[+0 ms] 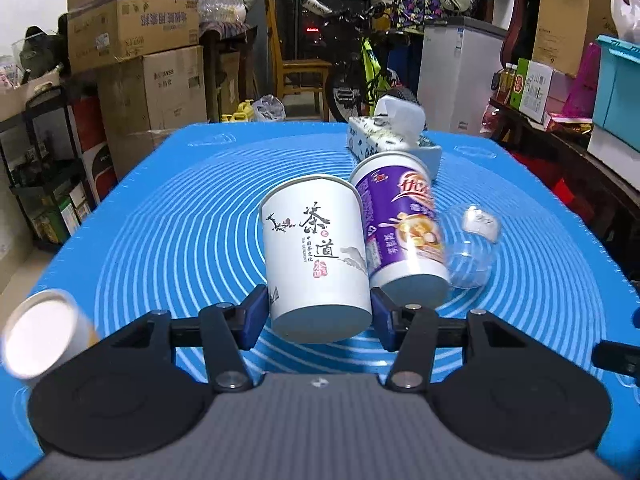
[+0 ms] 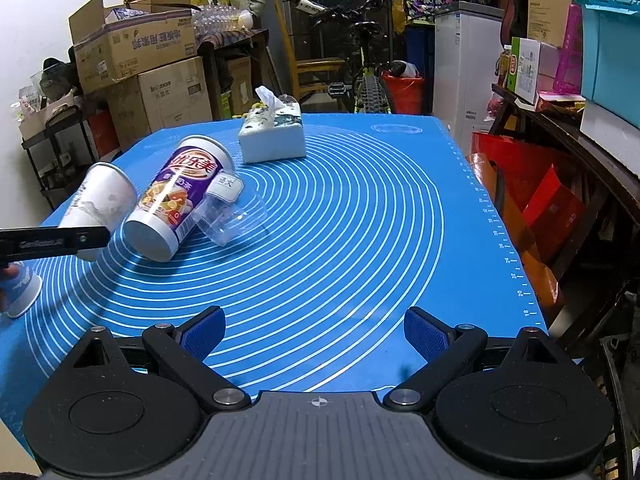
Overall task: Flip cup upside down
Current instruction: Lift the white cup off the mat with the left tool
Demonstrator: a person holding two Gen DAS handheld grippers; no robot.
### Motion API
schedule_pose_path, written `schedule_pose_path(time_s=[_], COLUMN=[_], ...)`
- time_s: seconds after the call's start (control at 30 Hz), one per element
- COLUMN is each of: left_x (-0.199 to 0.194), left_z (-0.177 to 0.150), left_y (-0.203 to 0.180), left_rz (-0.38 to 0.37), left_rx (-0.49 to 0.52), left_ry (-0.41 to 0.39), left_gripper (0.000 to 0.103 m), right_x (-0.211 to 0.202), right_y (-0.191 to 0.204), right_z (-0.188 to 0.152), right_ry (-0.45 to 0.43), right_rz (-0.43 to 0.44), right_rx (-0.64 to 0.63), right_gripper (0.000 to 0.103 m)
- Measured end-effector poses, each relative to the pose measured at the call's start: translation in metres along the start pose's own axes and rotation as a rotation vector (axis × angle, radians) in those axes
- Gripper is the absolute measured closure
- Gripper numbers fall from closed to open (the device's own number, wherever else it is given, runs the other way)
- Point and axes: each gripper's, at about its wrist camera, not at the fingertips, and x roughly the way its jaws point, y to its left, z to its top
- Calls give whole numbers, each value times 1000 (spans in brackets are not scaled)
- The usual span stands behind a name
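My left gripper [image 1: 318, 316] is shut on a white paper cup [image 1: 316, 256] with black Chinese writing, gripping it near its base and holding it tilted above the blue mat [image 1: 160, 240]. The same cup [image 2: 100, 204] shows at the left of the right wrist view, with a left gripper finger [image 2: 56, 242] across it. Beside it a purple and white cup [image 1: 400, 224] lies on its side; it also shows in the right wrist view [image 2: 176, 200]. A clear plastic cup [image 2: 230, 210] lies against it. My right gripper [image 2: 314, 334] is open and empty over the mat's near edge.
A tissue box [image 2: 272, 136] stands at the back of the mat. A small paper cup [image 1: 40, 336] is at the near left, also seen in the right wrist view [image 2: 22, 292]. Boxes, a bicycle and shelves surround the table.
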Motion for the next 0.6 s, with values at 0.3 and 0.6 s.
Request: schedule_pose_path(time_s=[0.3, 0.6], left_x=[-44, -42], left_z=[-17, -51], left_y=[-32, -75], left_rz=[-73, -129], left_rx=[15, 37], left_ry=[3, 56], left_gripper=[47, 47], right_x=[-24, -43], right_y=[-4, -20], right_z=[-4, -17], right_ry=[-2, 33], right_rz=[-7, -34], right_rx=[-29, -58], right_gripper=[7, 7])
